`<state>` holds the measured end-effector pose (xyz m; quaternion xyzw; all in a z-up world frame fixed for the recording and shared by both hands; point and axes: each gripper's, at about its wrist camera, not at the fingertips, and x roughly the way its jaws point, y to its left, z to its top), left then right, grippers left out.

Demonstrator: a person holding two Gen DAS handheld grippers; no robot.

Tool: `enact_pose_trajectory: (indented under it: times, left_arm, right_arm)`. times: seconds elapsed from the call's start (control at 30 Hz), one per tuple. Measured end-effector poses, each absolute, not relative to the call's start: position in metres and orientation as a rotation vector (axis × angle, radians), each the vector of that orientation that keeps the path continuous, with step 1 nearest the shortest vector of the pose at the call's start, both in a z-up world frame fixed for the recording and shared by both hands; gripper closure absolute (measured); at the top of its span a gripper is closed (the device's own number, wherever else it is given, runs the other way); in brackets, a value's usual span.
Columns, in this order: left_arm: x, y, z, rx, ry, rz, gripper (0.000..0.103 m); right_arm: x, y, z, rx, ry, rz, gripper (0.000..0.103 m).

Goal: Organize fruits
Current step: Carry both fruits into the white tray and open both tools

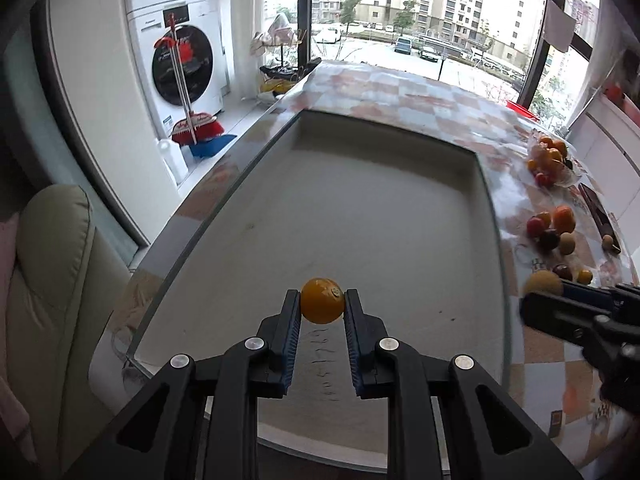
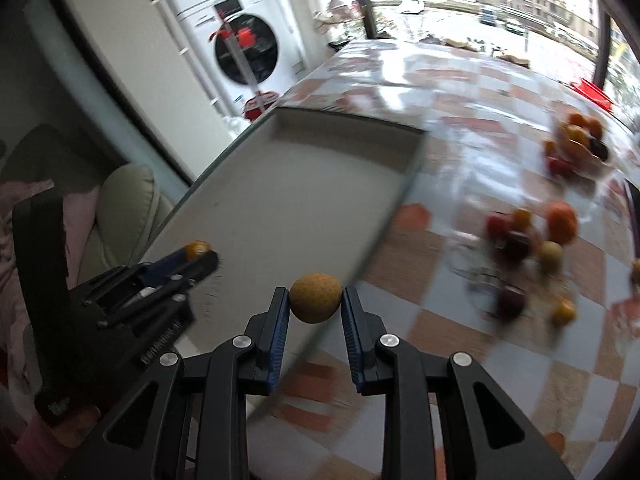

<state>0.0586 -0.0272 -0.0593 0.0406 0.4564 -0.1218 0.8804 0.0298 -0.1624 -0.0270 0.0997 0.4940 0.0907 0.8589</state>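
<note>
- Left wrist view: the left gripper (image 1: pixel 322 300) is seen closed on a small orange fruit (image 1: pixel 322 300), pinched between the two blue-lined pads near their tips and held above the near end of the shallow beige tray (image 1: pixel 486 184).
- The fruit is nearly round, so no real long axis is offered; its stem scar is turned up and to the right, toward one finger.
- It is judged to be light, smooth and somewhat slippery, with a soft skin that could bruise; a hold across the widest part, as shown, is judged best.
- Loose fruits (image 1: pixel 552 230) are seen scattered on the checked tablecloth right of the tray, and a further heap (image 1: pixel 548 158) lies beyond them.
- The right gripper (image 1: pixel 560 288) is seen at the right edge, closed on a tan fruit (image 1: pixel 542 282).
- Right wrist view: the tan, dotted fruit (image 2: pixel 315 298) is gripped at mid-height between the narrow-set fingers, above the tray's right rim (image 2: pixel 396 196), where tray meets cloth.
- It is round too, with no direction to speak of; its matt, pitted skin is judged less slippery and fairly firm.
- The left gripper (image 2: pixel 200 254) is seen at the left, over the tray, with the orange fruit (image 2: pixel 198 248) at its tips.
- The scattered fruits are blurred here, and kinds cannot be told.
</note>
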Motion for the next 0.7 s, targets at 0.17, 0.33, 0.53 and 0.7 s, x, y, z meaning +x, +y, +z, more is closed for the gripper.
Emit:
enact_pose_trajectory:
  times: [0.17, 0.33, 0.53, 0.7]
  left_arm:
    - [0.062, -0.022, -0.066, 0.083, 0.96, -0.25, 0.08]
    - [0.061, -0.022, -0.072, 0.119, 0.966, -0.246, 0.08]
    - [0.06, -0.024, -0.073, 0.139, 0.983, -0.248, 0.076]
    - [0.054, -0.033, -0.062, 0.17, 0.937, -0.24, 0.005]
  right_arm:
    - [0.043, -0.139, -0.039, 0.177, 1.087, 0.223, 0.074]
    - [0.043, -0.137, -0.036, 0.14, 1.068, 0.197, 0.029]
    - [0.037, -0.153, -0.016, 0.137, 0.996, 0.14, 0.015]
    - [0.026, -0.185, -0.013, 0.163, 0.974, 0.054, 0.0]
